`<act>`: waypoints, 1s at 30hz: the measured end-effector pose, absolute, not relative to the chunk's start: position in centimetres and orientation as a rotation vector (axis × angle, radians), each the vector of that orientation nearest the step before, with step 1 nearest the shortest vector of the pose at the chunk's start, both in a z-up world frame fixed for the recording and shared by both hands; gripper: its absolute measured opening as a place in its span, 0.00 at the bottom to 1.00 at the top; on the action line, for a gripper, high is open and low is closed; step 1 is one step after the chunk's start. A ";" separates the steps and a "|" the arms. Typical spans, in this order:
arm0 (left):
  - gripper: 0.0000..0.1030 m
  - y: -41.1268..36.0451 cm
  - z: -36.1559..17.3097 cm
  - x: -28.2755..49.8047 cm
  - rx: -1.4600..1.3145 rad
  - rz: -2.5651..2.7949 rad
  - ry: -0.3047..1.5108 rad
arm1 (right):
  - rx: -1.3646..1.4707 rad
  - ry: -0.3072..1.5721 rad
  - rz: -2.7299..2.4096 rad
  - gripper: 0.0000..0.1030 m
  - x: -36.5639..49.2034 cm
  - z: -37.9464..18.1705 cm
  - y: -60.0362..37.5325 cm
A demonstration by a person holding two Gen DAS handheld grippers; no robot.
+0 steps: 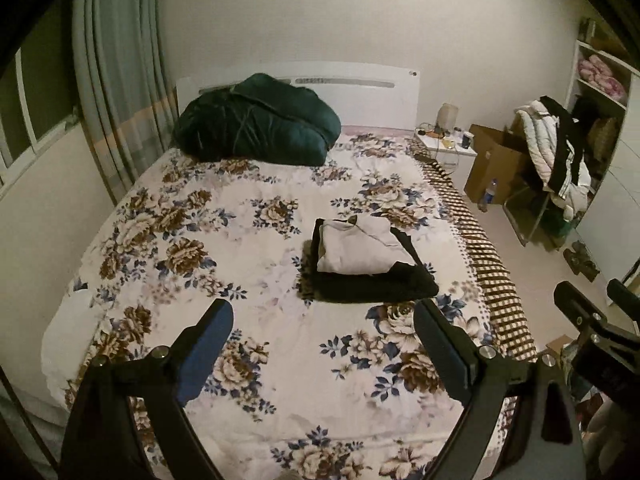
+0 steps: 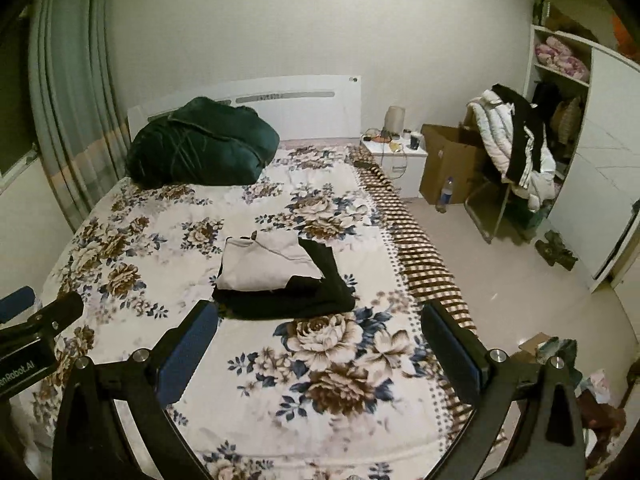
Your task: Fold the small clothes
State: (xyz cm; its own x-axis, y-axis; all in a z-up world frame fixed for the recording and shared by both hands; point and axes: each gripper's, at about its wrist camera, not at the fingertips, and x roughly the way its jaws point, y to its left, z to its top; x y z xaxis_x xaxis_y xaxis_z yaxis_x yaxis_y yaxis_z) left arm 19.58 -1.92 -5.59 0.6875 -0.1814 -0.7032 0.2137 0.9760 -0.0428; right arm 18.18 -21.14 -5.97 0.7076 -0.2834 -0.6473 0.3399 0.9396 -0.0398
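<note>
Though gripper (image 2: 320, 316) wide — folded clothes (image 2: 280, 276) beyond.

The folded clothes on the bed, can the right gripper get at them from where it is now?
Probably yes. The right gripper is open and empty above the bedspread, and nothing lies between it and the folded clothes; it would only need to come down and forward.

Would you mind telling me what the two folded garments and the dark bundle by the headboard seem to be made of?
White folded garment: soft matte knit, probably cotton; it creases gently, no shine.
Black folded garment: thicker matte fabric, perhaps fleece; weave too dark to tell.
Dark green bundle: puffy quilted cloth with faint sheen, likely synthetic shell over padding.
</note>
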 end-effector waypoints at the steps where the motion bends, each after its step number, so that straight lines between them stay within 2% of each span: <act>1: 0.90 -1.8 -5.2 19.1 0.045 -0.222 0.779 | 0.091 0.696 -0.351 1.00 16.7 -4.8 -20.8; 11: 0.90 -1.0 -2.0 14.8 0.028 -0.203 0.762 | 0.087 0.655 -0.325 1.00 9.4 2.3 -18.8; 13: 0.96 -0.9 -1.7 14.4 0.015 -0.201 0.758 | 0.083 0.651 -0.309 1.00 8.6 3.2 -18.7; 14: 1.00 -0.8 -1.5 14.3 0.014 -0.195 0.751 | 0.078 0.649 -0.304 1.00 8.7 3.4 -18.8; 30: 1.00 -1.7 -0.3 12.3 0.024 -0.143 0.721 | 0.067 0.643 -0.245 1.00 9.3 4.7 -20.2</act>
State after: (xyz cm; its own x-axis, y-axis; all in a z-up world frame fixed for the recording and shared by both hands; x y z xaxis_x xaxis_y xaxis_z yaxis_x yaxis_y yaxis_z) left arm 12.30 -1.72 -0.29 0.7418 -0.1226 -0.6593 0.1391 0.9899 -0.0276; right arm 9.34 -20.24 4.73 0.7724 -0.2056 -0.6009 0.2469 0.9689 -0.0142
